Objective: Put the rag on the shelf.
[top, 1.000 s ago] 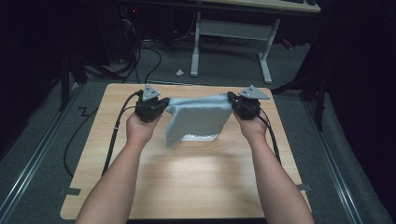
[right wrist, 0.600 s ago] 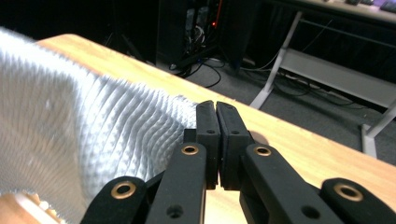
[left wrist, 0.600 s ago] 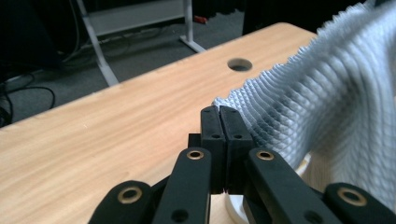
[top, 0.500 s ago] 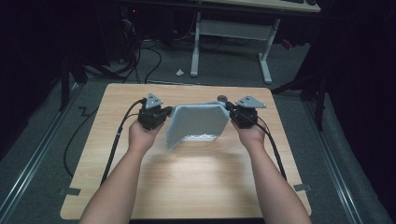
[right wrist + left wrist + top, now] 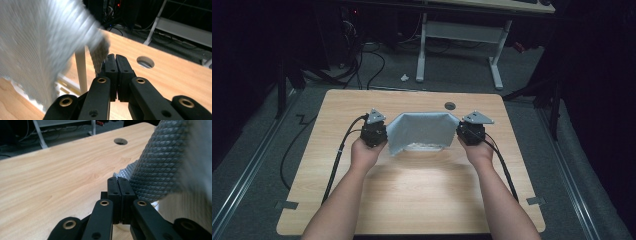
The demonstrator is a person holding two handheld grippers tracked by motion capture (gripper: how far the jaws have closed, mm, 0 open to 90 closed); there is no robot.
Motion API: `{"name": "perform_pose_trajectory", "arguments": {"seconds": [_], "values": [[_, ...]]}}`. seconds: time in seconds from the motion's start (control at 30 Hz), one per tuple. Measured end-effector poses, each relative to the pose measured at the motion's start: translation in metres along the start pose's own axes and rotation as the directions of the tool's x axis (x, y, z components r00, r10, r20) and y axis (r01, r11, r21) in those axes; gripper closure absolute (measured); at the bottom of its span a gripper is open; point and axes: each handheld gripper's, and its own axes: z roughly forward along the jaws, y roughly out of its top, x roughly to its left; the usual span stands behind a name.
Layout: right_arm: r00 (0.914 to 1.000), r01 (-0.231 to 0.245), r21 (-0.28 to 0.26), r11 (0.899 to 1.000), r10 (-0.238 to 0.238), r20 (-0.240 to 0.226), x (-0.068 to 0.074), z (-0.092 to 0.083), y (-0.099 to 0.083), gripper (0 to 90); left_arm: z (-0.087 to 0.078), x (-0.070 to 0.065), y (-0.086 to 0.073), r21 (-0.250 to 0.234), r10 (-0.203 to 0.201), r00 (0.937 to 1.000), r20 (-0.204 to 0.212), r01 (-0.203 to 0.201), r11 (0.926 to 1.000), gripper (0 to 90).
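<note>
Both hands have sunk toward the table (image 5: 337, 107), carrying a grey waffle-weave cloth (image 5: 422, 131). Left gripper (image 5: 384, 134) and right gripper (image 5: 459, 131) each pinch a top corner. Lowering evenly should lay the cloth flat.

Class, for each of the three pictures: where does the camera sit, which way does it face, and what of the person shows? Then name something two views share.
High view: above the person's side, facing forward and down on the table; both forearms, left gripper and right gripper hold a grey cloth.
Left gripper view: rides the left gripper, looking along shut jaws across the table.
Right gripper view: rides the right gripper, likewise.
Shared: the cloth and the table's round hole.
</note>
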Motion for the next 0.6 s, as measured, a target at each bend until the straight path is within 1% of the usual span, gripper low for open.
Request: {"name": "perform_pose_trajectory", "arguments": {"seconds": [0.07, 0.17, 0.2, 0.33, 0.4, 0.43, 0.5, 0.57, 0.6], "values": [[1.0, 0.002, 0.013, 1.0, -0.002, 0.002, 0.001, 0.001, -0.006, 89.4, 0.003, 0.0, -0.005, 0.016, -0.012, 0.9999, 0.006, 0.012, 0.9998, 89.0], [1.0, -0.005, 0.014, 1.0, 0.005, 0.005, 0.001, 0.002, -0.01, 89.4, 0.004, 0.001, -0.008, 0.017, -0.02, 0.9998, 0.009, 0.02, 0.9996, 88.8], [1.0, -0.009, 0.025, 1.0, 0.009, 0.003, 0.0, 0.003, -0.015, 89.3, 0.005, 0.001, -0.01, 0.019, -0.028, 0.9995, 0.013, 0.028, 0.9994, 88.8], [0.9999, -0.015, 0.032, 0.999, 0.016, -0.001, 0.001, 0.004, -0.02, 89.2, 0.006, 0.001, -0.012, 0.019, -0.032, 0.9994, 0.016, 0.031, 0.9993, 88.6], [0.9998, -0.017, 0.035, 0.999, 0.017, -0.002, 0.001, 0.005, -0.021, 89.2, 0.005, 0.001, -0.013, 0.021, -0.026, 0.9995, 0.015, 0.026, 0.9994, 88.7], [0.9999, -0.011, 0.033, 0.999, 0.011, -0.006, 0.001, 0.005, -0.022, 89.1, 0.005, 0.001, -0.013, 0.022, -0.022, 0.9997, 0.011, 0.022, 0.9995, 88.7], [0.9995, -0.031, 0.027, 0.999, 0.031, 0.0, 0.001, 0.004, -0.025, 87.6, 0.005, 0.001, -0.013, 0.018, -0.032, 0.9994, 0.013, 0.032, 0.9993, 88.0], [0.9992, -0.039, 0.025, 0.999, 0.039, 0.005, -0.001, 0.004, -0.028, 83.4, 0.004, 0.001, -0.012, 0.016, -0.027, 0.9996, 0.007, 0.027, 0.9995, 84.0], [0.9988, -0.049, 0.027, 0.998, 0.049, 0.005, -0.002, 0.004, -0.028, 81.3, 0.002, 0.001, -0.012, 0.012, -0.022, 0.9997, -0.013, 0.023, 0.9997, 79.4]]}}
